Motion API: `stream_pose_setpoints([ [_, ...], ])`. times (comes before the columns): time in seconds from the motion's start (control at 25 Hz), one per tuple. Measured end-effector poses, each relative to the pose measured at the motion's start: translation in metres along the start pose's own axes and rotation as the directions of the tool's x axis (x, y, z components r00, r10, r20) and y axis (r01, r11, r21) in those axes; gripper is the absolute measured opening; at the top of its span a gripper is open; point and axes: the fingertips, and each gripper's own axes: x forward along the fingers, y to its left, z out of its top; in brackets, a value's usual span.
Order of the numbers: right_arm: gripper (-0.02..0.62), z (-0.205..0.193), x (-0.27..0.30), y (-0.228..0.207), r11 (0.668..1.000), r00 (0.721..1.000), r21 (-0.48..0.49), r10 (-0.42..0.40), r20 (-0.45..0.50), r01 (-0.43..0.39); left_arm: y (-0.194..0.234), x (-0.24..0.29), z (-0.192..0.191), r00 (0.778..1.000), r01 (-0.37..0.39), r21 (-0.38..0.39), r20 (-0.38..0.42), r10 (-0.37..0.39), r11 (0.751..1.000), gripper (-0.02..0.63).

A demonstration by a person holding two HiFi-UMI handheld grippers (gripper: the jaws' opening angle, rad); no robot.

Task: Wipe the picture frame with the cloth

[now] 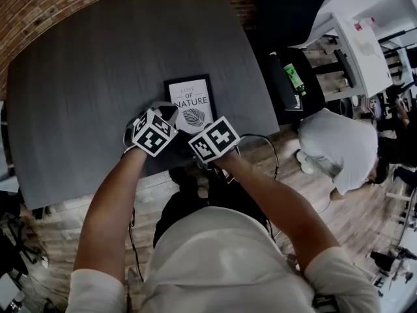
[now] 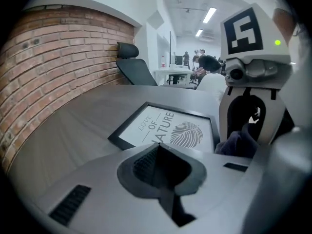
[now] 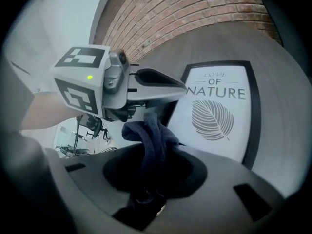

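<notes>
The picture frame point(image 1: 190, 103) lies flat near the worktop's point(image 1: 98, 77) front edge. Our right gripper point(image 3: 148, 179) pinches the cloth point(image 3: 148, 130) in its jaws; the left gripper's point(image 2: 158, 152) jaws are pressed together, empty. We should press lightly and sweep edge to edge.

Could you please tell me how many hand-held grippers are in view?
2. The left hand-held gripper, shut, is at the picture frame's near left corner; the right hand-held gripper, beside it, holds the dark cloth at the frame's near edge.

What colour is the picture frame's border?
Black. The picture frame shows best in the right gripper view.
</notes>
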Motion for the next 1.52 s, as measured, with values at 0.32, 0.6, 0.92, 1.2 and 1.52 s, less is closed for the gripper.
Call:
stream_pose_setpoints([
  [0.32,0.112,-0.01,-0.017,-0.026,0.996,1.0,0.08,-0.025,-0.001,0.025,0.001,0.0,0.0,0.999,-0.033,-0.039,0.037,0.034,0.999,0.008],
  [0.6,0.112,-0.021,-0.035,-0.048,0.993,0.997,0.1,-0.067,-0.026,0.069,0.0,0.001,-0.001,0.998,-0.053,-0.053,0.041,0.056,0.997,0.008],
  [0.92,0.112,-0.034,-0.061,-0.077,0.985,0.992,0.121,-0.113,-0.061,0.12,0.001,0.001,0.0,0.997,-0.073,-0.046,0.03,0.075,0.996,0.008],
  [1.2,0.112,-0.043,-0.082,-0.099,0.976,0.981,0.117,-0.171,-0.092,0.182,0.002,0.001,0.0,0.996,-0.086,-0.052,0.023,0.087,0.995,0.008],
  [1.52,0.11,-0.031,-0.124,-0.133,0.949,0.948,0.027,-0.314,-0.044,0.315,0.004,-0.003,0.003,0.991,-0.123,-0.104,0.041,0.128,0.987,0.008],
])
